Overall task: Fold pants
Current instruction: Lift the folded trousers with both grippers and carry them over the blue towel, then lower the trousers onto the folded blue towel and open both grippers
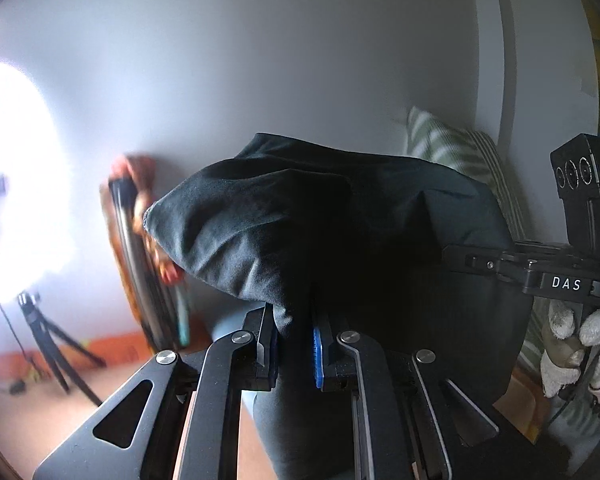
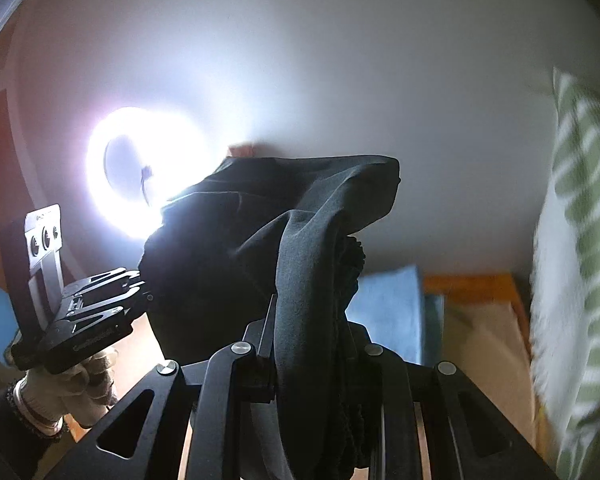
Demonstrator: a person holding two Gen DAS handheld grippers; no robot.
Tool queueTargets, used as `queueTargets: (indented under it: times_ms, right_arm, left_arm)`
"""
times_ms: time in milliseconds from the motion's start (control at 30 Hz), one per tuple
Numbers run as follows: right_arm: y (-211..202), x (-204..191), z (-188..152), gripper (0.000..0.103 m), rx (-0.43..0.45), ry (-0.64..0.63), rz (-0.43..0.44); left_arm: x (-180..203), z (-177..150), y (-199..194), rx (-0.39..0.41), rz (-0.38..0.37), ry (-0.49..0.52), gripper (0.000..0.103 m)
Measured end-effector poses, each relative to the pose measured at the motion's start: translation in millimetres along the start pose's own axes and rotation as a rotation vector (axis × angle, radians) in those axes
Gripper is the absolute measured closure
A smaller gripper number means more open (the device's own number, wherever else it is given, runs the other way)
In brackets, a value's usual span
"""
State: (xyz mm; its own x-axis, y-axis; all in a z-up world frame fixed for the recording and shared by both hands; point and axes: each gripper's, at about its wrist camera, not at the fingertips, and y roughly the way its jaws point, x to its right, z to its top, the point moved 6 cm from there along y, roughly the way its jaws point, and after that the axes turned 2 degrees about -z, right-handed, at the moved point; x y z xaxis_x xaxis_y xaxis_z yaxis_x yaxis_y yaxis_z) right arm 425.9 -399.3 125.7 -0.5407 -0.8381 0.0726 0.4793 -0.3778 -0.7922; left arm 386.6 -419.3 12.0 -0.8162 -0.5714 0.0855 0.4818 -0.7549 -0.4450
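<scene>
Black pants (image 1: 300, 220) hang in the air between both grippers. In the left wrist view my left gripper (image 1: 294, 334) is shut on a bunch of the dark cloth, which drapes up and over to the right. There the right gripper's body (image 1: 556, 276) shows at the right edge, held by a gloved hand (image 1: 568, 344). In the right wrist view my right gripper (image 2: 312, 336) is shut on a thick fold of the pants (image 2: 300, 248), waistband side by the look of the gathered edge. The left gripper's body (image 2: 88, 312) and its gloved hand (image 2: 72, 384) show at lower left.
A bright ring light (image 2: 148, 176) on a tripod (image 1: 48, 344) glares against the white wall. A green striped pillow (image 2: 572, 240) stands at the right. A blue cloth (image 2: 392, 312) lies on the wooden surface (image 2: 480, 332) below.
</scene>
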Motion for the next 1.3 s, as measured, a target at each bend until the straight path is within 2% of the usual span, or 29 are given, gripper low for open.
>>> queueTargets:
  times_ms: [200, 367, 467, 533, 667, 867, 1033, 1167, 1300]
  right_arm:
    - [22, 7, 44, 0.083, 0.032, -0.017, -0.024]
    - [37, 6, 85, 0.083, 0.063, -0.074, -0.055]
    - [46, 10, 100, 0.083, 0.088, -0.076, -0.056]
    - [57, 16, 102, 0.083, 0.088, -0.062, -0.049]
    - [96, 36, 74, 0.083, 0.019, -0.029, -0.038]
    - [151, 68, 19, 0.083, -0.118, 0.03, -0.029]
    - [185, 91, -7, 0.083, -0.21, 0.094, 0.003]
    - [201, 113, -25, 0.083, -0.234, 0.134, 0.01]
    - [209, 110, -25, 0.082, -0.249, 0.121, -0.004]
  left_arm:
    - [-13, 38, 18, 0.02, 0.01, -0.019, 0.092]
    - [-13, 64, 25, 0.064, 0.036, 0.024, 0.092]
    - [-14, 71, 35, 0.077, 0.028, 0.012, 0.092]
    - [-14, 62, 48, 0.055, 0.007, 0.002, 0.092]
    - [-15, 23, 85, -0.041, -0.008, 0.005, 0.092]
    - [-30, -38, 131, -0.174, -0.054, -0.099, 0.092]
    - [-38, -55, 145, -0.223, -0.055, -0.137, 0.092]
    - [-47, -58, 159, -0.243, -0.028, -0.139, 0.092]
    - [-49, -64, 177, -0.272, 0.015, -0.121, 0.092]
